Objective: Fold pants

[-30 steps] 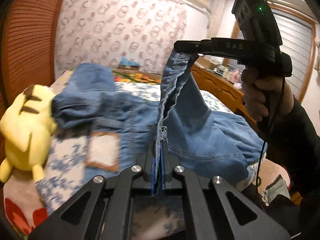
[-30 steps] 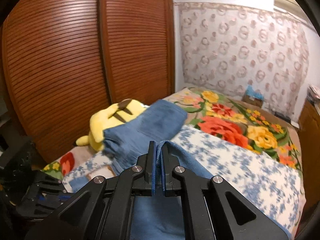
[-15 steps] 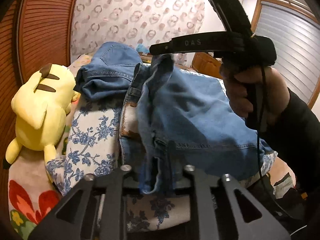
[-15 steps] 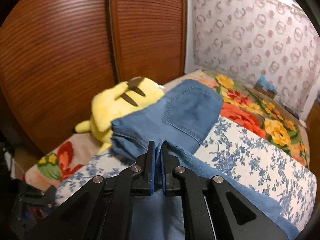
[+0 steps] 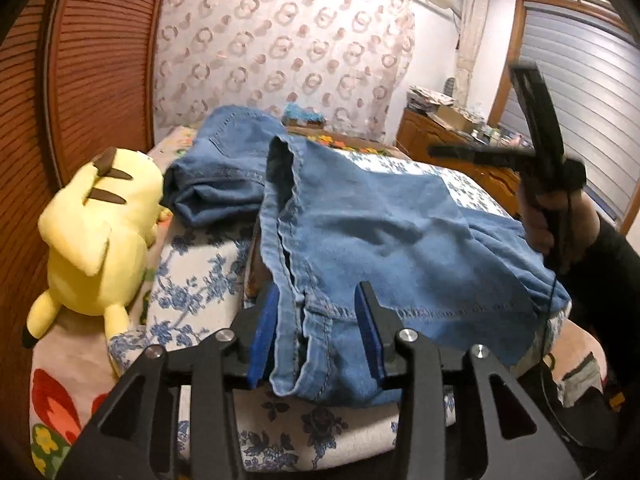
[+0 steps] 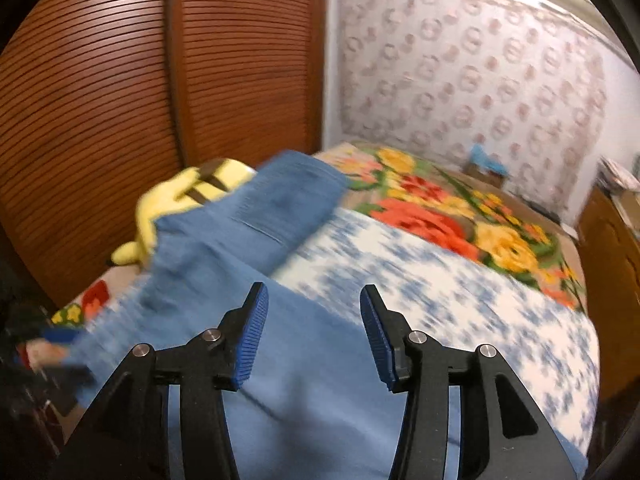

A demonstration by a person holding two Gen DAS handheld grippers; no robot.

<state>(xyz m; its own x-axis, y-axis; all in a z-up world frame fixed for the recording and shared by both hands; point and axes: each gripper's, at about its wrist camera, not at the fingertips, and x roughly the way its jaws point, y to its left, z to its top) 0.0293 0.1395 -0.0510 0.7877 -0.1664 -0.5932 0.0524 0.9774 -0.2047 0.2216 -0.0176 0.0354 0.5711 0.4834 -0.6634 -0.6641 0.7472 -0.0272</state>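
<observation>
the pants [image 5: 372,232] lie folded on the bed [image 5: 200,276], yellow plush [image 5: 96,232] at 9 o'clock. left gripper [image 5: 316,332] fingers apart around the denim hem; right gripper [image 6: 314,336] fingers apart above it.

Wrist views — close, sharing jeans [image 5: 360,232].

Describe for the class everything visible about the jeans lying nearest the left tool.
The light blue denim jeans lie folded over on the blue-flowered blanket, slightly rumpled. A stitched hem edge and seam run along the front and left side. One fold of cloth sits between the open pads of the left tool, ungripped. A second, darker folded pair lies just behind.
</observation>
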